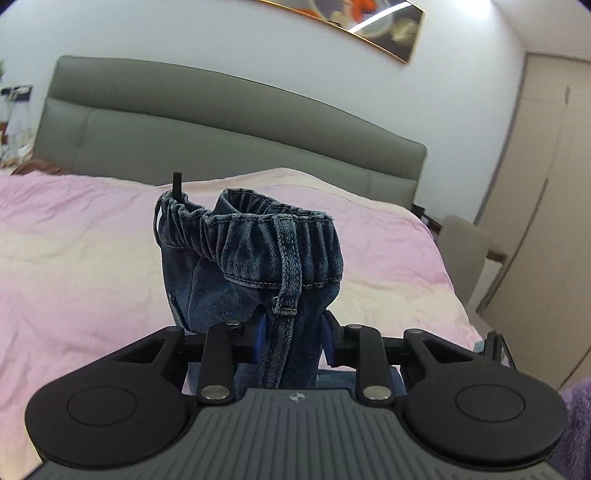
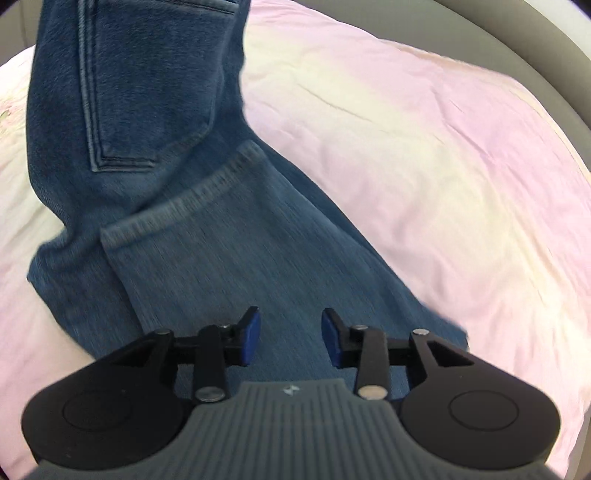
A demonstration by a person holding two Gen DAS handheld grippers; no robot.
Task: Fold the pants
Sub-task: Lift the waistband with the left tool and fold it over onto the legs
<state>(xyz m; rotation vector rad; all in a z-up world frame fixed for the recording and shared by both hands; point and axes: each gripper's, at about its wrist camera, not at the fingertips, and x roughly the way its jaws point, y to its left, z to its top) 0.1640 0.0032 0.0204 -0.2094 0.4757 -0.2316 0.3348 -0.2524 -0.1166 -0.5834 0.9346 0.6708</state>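
The blue denim pants (image 1: 258, 266) are lifted off the bed at the waist end. My left gripper (image 1: 291, 338) is shut on the waistband side, and the elastic waistband (image 1: 273, 225) stands up in front of it. In the right wrist view the pants (image 2: 207, 258) hang down from the upper left, with a back pocket (image 2: 147, 85) showing, onto the leg part lying on the pink bedsheet (image 2: 424, 166). A leg hem (image 2: 184, 206) lies across the fabric. My right gripper (image 2: 290, 338) is open just above the lying leg, holding nothing.
The bed has a grey padded headboard (image 1: 221, 129) at the back. A framed picture (image 1: 369, 26) hangs on the wall above. A grey chair (image 1: 465, 251) and wardrobe doors (image 1: 554, 203) stand right of the bed. Purple fabric (image 1: 576, 424) shows at the lower right edge.
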